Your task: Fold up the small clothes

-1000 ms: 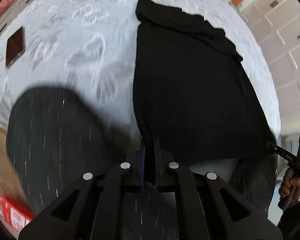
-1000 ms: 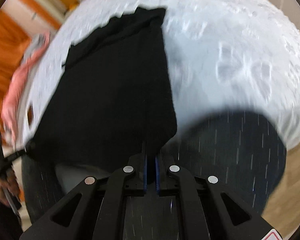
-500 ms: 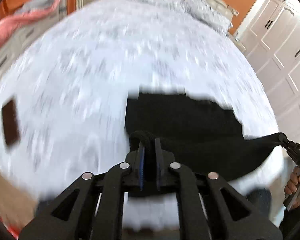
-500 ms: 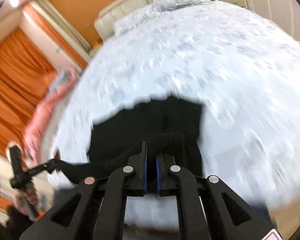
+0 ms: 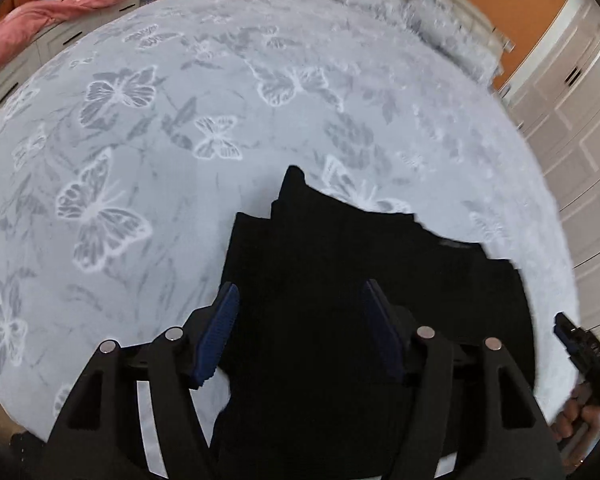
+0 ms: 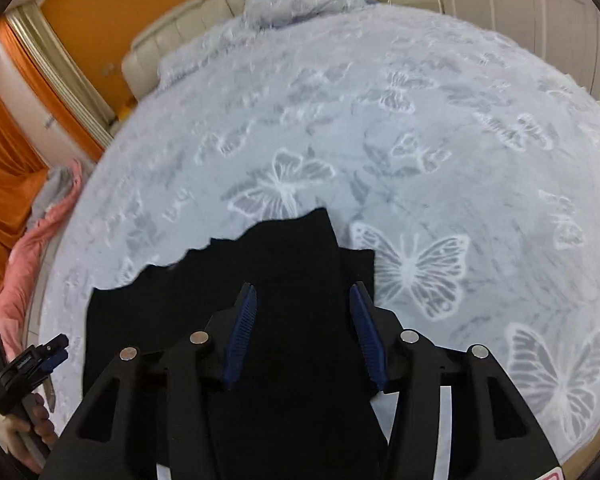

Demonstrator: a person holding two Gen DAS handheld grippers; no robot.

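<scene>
In your left wrist view, the left gripper (image 5: 300,328) is now spread wide, having let go of the black garment (image 5: 340,264), which lies folded on the butterfly bedspread (image 5: 140,140). In your right wrist view, the right gripper (image 6: 302,328) has released too; the fold looks done.

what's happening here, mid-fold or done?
A person with a handheld tool in each hand is folding a black garment on a bed with a butterfly-print cover. Left tool and right tool are both open above the cloth, gripping nothing. The garment lies doubled over, edges uneven.
</scene>
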